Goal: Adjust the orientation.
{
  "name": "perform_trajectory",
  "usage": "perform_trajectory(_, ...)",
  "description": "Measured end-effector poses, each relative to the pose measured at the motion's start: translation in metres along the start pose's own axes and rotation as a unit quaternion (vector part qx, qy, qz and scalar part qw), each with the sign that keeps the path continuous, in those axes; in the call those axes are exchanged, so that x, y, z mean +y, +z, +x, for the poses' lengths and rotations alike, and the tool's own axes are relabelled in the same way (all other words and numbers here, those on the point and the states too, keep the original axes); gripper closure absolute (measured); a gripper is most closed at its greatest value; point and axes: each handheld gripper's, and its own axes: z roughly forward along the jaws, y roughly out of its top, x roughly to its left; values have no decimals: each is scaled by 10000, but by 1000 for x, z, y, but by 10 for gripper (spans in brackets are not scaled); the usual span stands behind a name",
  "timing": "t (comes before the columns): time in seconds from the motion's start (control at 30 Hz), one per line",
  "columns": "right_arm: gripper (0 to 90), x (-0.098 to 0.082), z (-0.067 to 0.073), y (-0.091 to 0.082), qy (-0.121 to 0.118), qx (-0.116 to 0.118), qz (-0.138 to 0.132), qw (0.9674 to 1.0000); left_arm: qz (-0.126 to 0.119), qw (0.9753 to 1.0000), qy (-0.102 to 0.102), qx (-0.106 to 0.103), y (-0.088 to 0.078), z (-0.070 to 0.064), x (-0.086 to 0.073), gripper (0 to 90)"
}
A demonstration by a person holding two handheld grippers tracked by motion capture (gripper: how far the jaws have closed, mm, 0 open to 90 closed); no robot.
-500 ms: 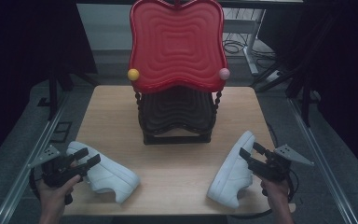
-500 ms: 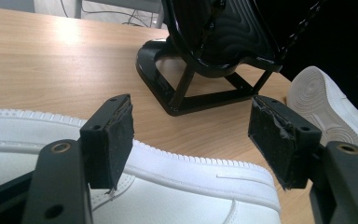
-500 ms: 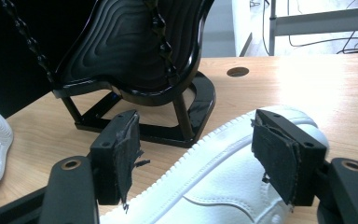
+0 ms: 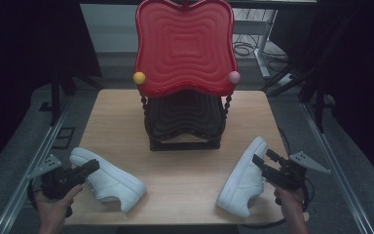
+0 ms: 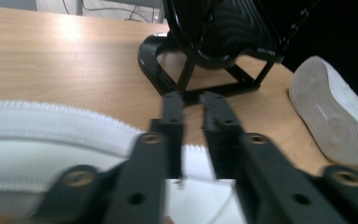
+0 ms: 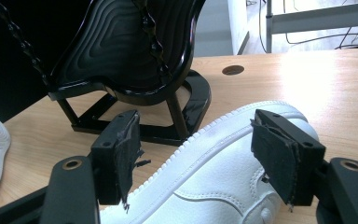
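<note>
Two white shoes lie on a wooden table. In the high view, the left shoe is in the lower left of the frame, and the right shoe is in the lower right, lying at a slant with its far end pointing up toward the middle. Between them, farther back, stands a rack with a big red tray on top and a black tray under it. A yellow ball and a pink ball sit at the red tray's lower corners. The left gripper is held in a hand at the bottom left, and its tips are right by the near end of the left shoe. In the left gripper view, its jaws stand very narrow, almost together, above the shoe's white edge, with nothing between them. The right gripper is held in a hand at the bottom right. In the right gripper view, its jaws stand wide apart, one on each side of the right shoe, and the pads do not press on it.
</note>
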Motion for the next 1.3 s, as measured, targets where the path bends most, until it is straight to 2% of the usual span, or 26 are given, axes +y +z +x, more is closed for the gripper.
perform_trajectory(0.03, 323, -1, 1, 2, -12, 16, 35, 10000, 116, 9999, -29, 91, -9, 2, -12, 896)
perform_trajectory(0.07, 323, -1, 1, 2, -12, 16, 35, 10000, 116, 9999, -29, 91, -9, 2, -12, 898)
perform_trajectory(0.1, 323, -1, 1, 5, -39, 22, 78, 10000, 207, 9996, -97, 189, -16, 5, -23, 899)
perform_trajectory(0.13, 323, -1, 1, 5, -39, 22, 78, 10000, 207, 9996, -97, 189, -16, 5, -23, 899)
perform_trajectory(0.17, 323, -1, 2, 8, -40, 23, 105, 9999, 296, 9989, -168, 317, -24, 9, -35, 899)
perform_trajectory(0.2, 323, -1, 2, 8, -40, 23, 105, 9999, 296, 9989, -168, 317, -24, 9, -35, 899)
perform_trajectory(0.23, 323, -1, 3, 10, -68, 14, 110, 9999, 337, 9981, -258, 448, -32, 14, -46, 899)
perform_trajectory(0.27, 323, -1, 3, 10, -68, 14, 110, 9999, 337, 9981, -258, 448, -32, 14, -46, 899)
perform_trajectory(0.33, 323, -1, 5, 11, -82, 27, 134, 9999, 347, 9968, -477, 543, -39, 22, -59, 900)
perform_trajectory(0.37, 323, 0, 5, 11, -87, 27, 133, 9999, 363, 9965, -546, 515, -37, 23, -63, 900)
perform_trajectory(0.47, 323, 0, 5, 12, -73, 26, 120, 9999, 447, 9964, -518, 503, -31, 22, -66, 900)
perform_trajectory(0.5, 324, 0, 5, 12, -66, 20, 111, 9999, 506, 9966, -436, 482, -22, 20, -65, 900)
perform_trajectory(0.57, 324, 0, 5, 12, -68, 15, 108, 9999, 516, 9969, -402, 435, -13, 18, -61, 900)
perform_trajectory(0.77, 325, -1, 0, 8, 1, -35, 87, 10000, 548, 9976, -260, 329, 2, 13, -46, 900)
perform_trajectory(0.83, 327, -1, -2, 6, 14, -58, 78, 10000, 624, 9974, -61, 362, 11, 9, -31, 900)
perform_trajectory(0.93, 327, 0, -3, 4, 31, -97, 33, 9999, 616, 9975, -48, 335, 17, 8, -23, 900)
perform_trajectory(0.97, 327, 0, -3, 3, 39, -95, 37, 9999, 603, 9977, -6, 295, 27, 8, -10, 900)
perform_trajectory(1.03, 327, 0, -3, 2, 45, -112, 21, 9999, 619, 9977, 20, 283, 31, 7, -5, 900)
perform_trajectory(1.07, 327, 0, -3, 2, 45, -113, 14, 9999, 637, 9976, 30, 273, 38, 7, 1, 900)
perform_trajectory(1.1, 328, 1, -4, 1, 42, -106, 10, 9999, 671, 9975, 29, 201, 55, 10, 14, 900)
perform_trajectory(1.13, 328, 1, -4, 1, 42, -106, 10, 9999, 671, 9975, 29, 201, 55, 10, 14, 900)
perform_trajectory(1.17, 328, 1, -4, 1, 53, -118, -9, 9999, 834, 9964, -11, 168, 79, 15, 26, 900)
perform_trajectory(1.2, 328, 1, -4, 1, 53, -118, -9, 9999, 834, 9964, -11, 168, 79, 15, 26, 900)
perform_trajectory(1.23, 328, 1, -4, 1, 51, -125, -14, 9999, 959, 9952, 4, 184, 89, 17, 29, 900)
perform_trajectory(1.27, 328, 1, -4, 1, 46, -126, -16, 9999, 833, 9964, -19, 170, 100, 19, 30, 900)
perform_trajectory(1.3, 328, 1, -5, 0, 33, -120, -16, 9999, 891, 9958, -225, 43, 109, 24, 34, 900)
